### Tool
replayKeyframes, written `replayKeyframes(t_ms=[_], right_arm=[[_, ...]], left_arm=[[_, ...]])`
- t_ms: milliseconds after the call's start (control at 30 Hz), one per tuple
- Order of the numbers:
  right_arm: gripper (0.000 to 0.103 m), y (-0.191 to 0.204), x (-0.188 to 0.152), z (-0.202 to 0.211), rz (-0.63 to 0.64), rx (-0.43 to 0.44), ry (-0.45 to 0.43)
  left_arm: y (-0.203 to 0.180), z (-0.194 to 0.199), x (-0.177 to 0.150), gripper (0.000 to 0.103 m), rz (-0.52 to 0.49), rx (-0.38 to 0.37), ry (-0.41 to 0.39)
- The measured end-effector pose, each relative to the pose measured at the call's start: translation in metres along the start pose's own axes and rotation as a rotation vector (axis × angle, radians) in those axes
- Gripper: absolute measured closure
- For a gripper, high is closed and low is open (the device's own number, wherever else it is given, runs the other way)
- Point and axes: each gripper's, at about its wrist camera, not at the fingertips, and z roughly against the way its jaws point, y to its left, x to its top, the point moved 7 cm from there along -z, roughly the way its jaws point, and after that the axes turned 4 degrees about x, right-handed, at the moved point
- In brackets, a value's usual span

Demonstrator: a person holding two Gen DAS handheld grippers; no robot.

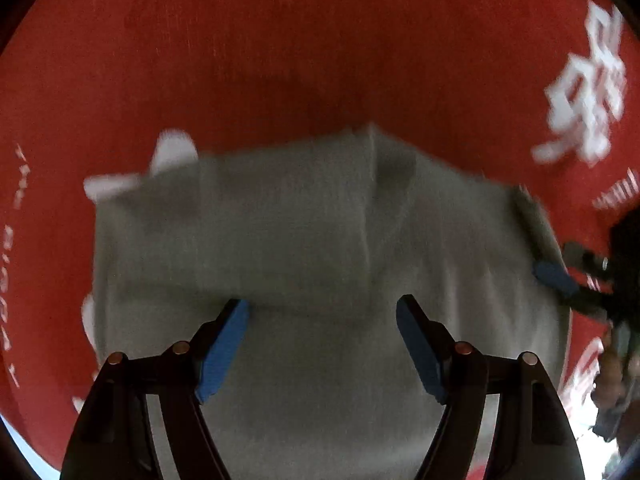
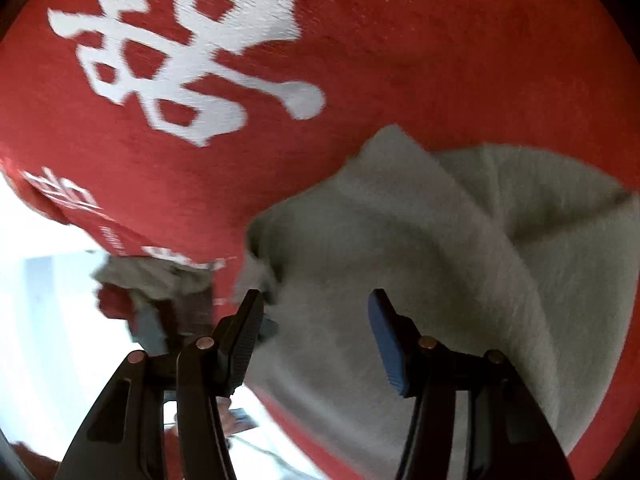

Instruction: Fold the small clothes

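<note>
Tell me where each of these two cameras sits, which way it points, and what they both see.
Left wrist view: on the left gripper, looking down along its open fingers at the grey garment on the red cloth; the right gripper shows at the garment's right edge.
Right wrist view: on the right gripper, fingers open, facing the garment's bunched edge and the cloth's white lettering.
Shared: the grey garment and the red cloth.

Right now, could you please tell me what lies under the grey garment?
The grey garment lies on a red cloth with white lettering, which shows all around it. Whatever print or surface sits directly beneath the garment is covered.
</note>
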Motion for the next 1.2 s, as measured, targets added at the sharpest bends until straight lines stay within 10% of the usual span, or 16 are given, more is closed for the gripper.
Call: replayKeyframes(t_ms=[300, 533, 833, 1133, 1200], right_arm=[[0.042, -0.026, 0.047, 0.072, 0.002, -0.201, -0.296], [0.042, 0.008, -0.011, 0.064, 0.050, -0.098, -0.161], [0.042, 0.049, -0.173, -0.045, 0.055, 0.012, 0.173], [0.042, 0.024, -0.228, -0.097, -0.162, -0.024, 0.089], [0.042, 0.022, -0.230, -0.100, -0.187, -0.024, 0.062]], left_arm=[[0.064, 0.035, 0.049, 0.026, 0.154, 0.179, -0.127], [0.073, 0.056, -0.021, 0.026, 0.011, 0.100, 0.004], [0.094, 0.049, -0.107, 0.026, -0.012, -0.037, 0.096], [0.086, 0.044, -0.115, 0.027, -0.087, -0.193, 0.095], [0.084, 0.041, -0.114, 0.040, -0.099, -0.224, 0.103]])
